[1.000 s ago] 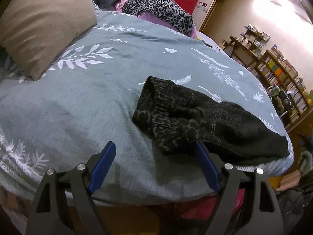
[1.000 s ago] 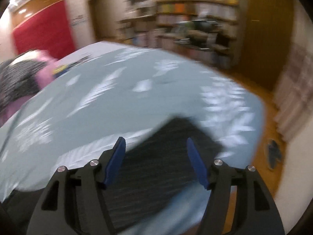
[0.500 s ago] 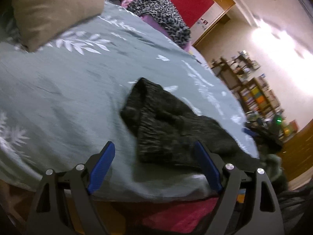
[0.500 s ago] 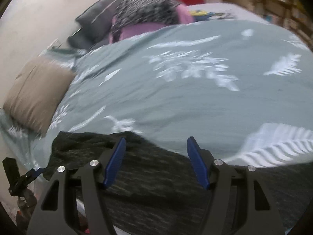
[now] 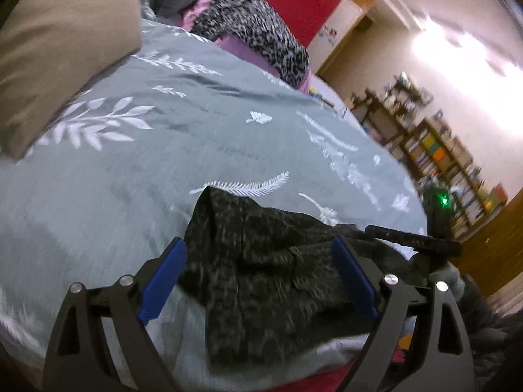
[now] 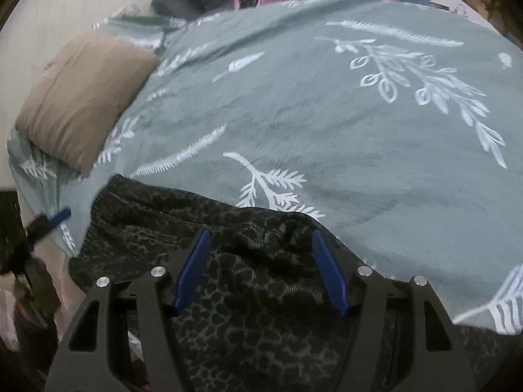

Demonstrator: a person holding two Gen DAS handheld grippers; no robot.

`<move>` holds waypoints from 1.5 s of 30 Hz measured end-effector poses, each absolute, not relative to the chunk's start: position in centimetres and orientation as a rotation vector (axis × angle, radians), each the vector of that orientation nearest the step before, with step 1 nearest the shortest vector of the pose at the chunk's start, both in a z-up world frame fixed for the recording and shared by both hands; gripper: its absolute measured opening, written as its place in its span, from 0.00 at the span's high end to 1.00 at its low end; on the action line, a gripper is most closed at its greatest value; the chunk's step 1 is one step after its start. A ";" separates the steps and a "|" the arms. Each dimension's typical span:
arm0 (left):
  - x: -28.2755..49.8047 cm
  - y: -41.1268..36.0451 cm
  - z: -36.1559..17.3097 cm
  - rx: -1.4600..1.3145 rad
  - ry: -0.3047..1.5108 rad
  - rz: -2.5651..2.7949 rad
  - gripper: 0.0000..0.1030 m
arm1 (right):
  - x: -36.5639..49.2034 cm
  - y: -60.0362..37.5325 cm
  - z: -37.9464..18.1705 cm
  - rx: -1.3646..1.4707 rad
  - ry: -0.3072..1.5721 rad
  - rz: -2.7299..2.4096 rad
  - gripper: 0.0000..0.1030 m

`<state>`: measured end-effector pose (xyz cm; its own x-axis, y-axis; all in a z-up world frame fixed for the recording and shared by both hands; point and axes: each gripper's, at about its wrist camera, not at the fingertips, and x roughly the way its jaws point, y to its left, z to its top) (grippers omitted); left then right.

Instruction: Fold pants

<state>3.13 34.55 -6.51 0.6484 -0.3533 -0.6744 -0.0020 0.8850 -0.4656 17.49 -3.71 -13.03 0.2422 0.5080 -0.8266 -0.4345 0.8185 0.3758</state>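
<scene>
Both pairs of fingers stand apart and hold nothing — my left gripper [image 5: 258, 277] has just been opening, its jaws wide astride the pants [image 5: 271, 261], and my right gripper [image 6: 261, 271] gapes at 6 o'clock over that heap, bunched at the bed's [image 6: 327, 114] near edge. I'm at the first grasp, I judge: each must pinch an edge — then spread the cloth flat.

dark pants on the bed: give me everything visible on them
The pants are dark, black-grey leopard-patterned, seemingly knit fabric, with a stitched seam near one end. They lie crumpled and bunched, not yet folded, at the near edge of the grey-green leaf-print duvet. Both grippers' jaws stand open over the pants; neither visibly pinches the cloth.
</scene>
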 end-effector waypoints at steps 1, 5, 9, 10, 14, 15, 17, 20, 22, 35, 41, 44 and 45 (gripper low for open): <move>3.9 34.4 -6.8 -0.438 0.865 -0.205 0.13 | 17.6 -3.3 -13.5 0.050 1.170 0.649 0.35; 7.1 34.1 -9.1 -0.402 0.977 -0.218 0.15 | 17.2 -2.4 -14.4 -0.008 1.191 0.674 0.37; 8.7 33.5 -11.0 -0.358 1.071 -0.217 0.33 | 17.2 -1.8 -15.2 -0.043 1.213 0.690 0.54; 8.9 33.3 -11.3 -0.343 1.086 -0.204 0.42 | 17.3 -1.7 -15.4 -0.041 1.217 0.696 0.61; 9.3 33.3 -10.6 -0.328 1.074 -0.167 0.81 | 17.4 -1.7 -15.2 -0.031 1.196 0.690 0.82; 9.2 33.3 -9.9 -0.326 1.051 -0.172 0.86 | 17.4 -1.8 -14.8 -0.021 1.181 0.690 0.85; 9.2 33.0 -8.3 -0.305 0.998 -0.179 0.90 | 17.5 -2.0 -13.7 0.004 1.134 0.686 0.85; 10.0 32.8 -6.4 -0.277 0.929 -0.169 0.90 | 18.2 -2.5 -13.1 0.050 1.104 0.641 0.85; 11.3 32.9 -5.9 -0.266 0.908 -0.164 0.90 | 18.7 -2.6 -13.4 0.056 1.098 0.612 0.85; 12.5 33.9 -10.3 -0.208 0.980 0.011 0.38 | 16.4 -6.8 -10.4 0.076 0.974 0.551 0.45; 8.1 32.6 -6.4 -0.154 0.890 0.034 0.38 | 10.9 -7.4 -10.4 0.051 1.029 0.648 0.45; 6.0 30.2 -5.0 -0.111 0.851 -0.009 0.37 | 8.7 -6.9 -12.6 0.047 1.103 0.673 0.45; 5.4 29.2 -4.9 -0.098 0.852 -0.040 0.37 | 8.1 -6.9 -13.2 0.045 1.122 0.676 0.45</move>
<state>5.37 29.16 -4.88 0.6580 -0.0748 -0.7493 -0.0035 0.9947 -0.1024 8.15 -6.94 -13.24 0.2584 0.5204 -0.8139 -0.4763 0.8016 0.3613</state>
